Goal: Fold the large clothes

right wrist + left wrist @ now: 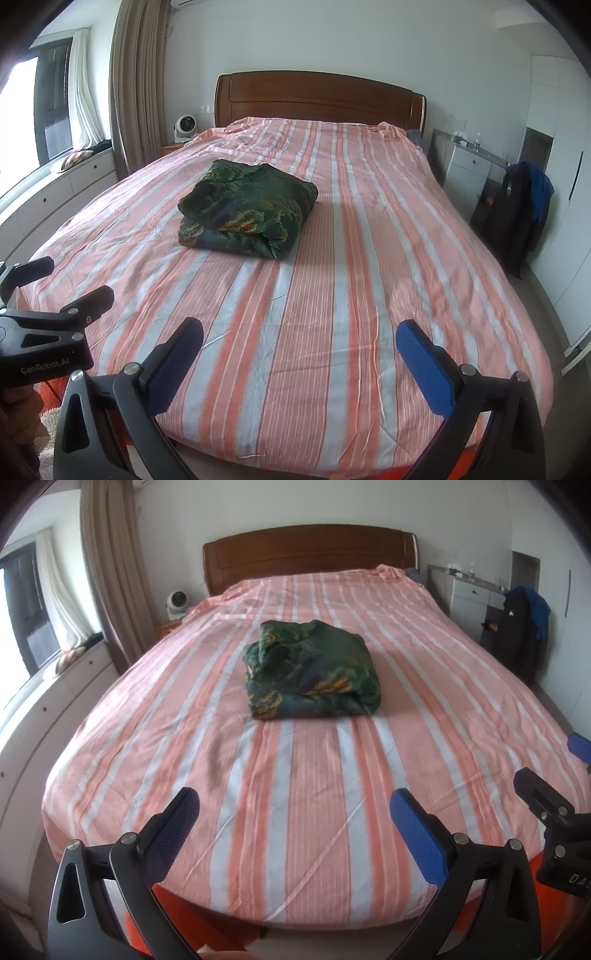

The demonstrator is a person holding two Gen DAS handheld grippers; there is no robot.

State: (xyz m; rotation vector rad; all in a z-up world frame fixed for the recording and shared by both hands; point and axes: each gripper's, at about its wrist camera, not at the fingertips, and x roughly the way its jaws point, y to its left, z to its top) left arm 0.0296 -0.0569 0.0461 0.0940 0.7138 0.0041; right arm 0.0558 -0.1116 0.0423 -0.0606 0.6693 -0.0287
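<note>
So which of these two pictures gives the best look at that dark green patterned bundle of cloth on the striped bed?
The left wrist view: the dark green patterned folded garment sits near centre, almost square-on. The right wrist view shows it off to the left and at an angle, but reveals its stacked layers better.

A folded garment [312, 672] lies on the bed [295, 775], near its middle. Behind the garment, at the far end of the bed, stands the headboard [310, 555]. Left of the headboard a small fan [176, 603] sits on a nightstand [168, 627], with a curtain [110, 565] and a window bench [55, 686] farther left. Right of the bed stand a dresser [471, 594] and a chair hung with clothes [522, 627]. Both grippers hang over the near end of the bed, well apart from the garment: the left gripper [293, 808] beside the right gripper [299, 332].
</note>
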